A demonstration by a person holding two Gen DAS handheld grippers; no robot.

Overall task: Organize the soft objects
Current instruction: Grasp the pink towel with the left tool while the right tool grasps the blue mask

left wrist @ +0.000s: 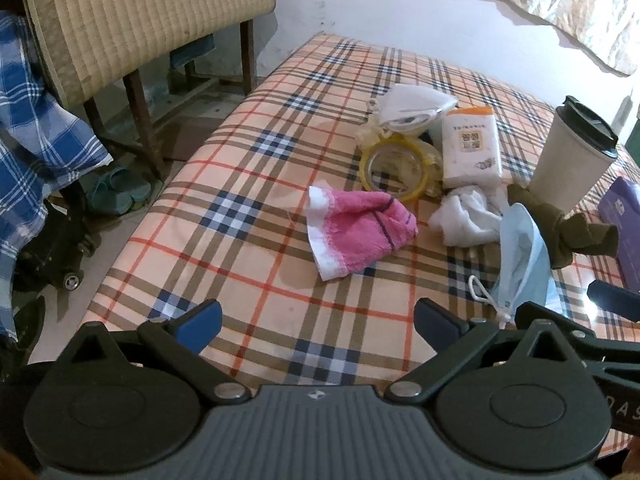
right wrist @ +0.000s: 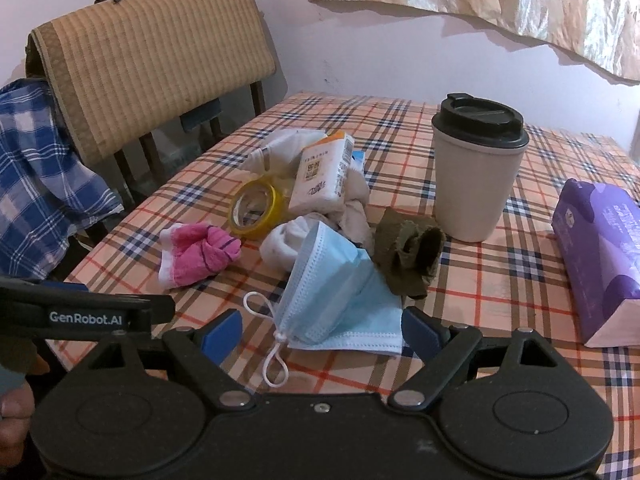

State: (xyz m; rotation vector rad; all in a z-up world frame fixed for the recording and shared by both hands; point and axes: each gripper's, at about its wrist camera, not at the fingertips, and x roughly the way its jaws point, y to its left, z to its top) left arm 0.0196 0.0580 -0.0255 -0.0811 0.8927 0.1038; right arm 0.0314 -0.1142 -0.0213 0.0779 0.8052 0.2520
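Note:
A pink and white cloth lies on the plaid table. A blue face mask lies crumpled in front of a white sock and an olive cloth. My left gripper is open and empty, near the table's front edge, short of the pink cloth. My right gripper is open, its fingers on either side of the mask's near edge, not closed on it.
A yellow tape roll, a white tissue pack, a lidded cup and a purple tissue pack stand on the table. A chair with a blue plaid shirt stands left.

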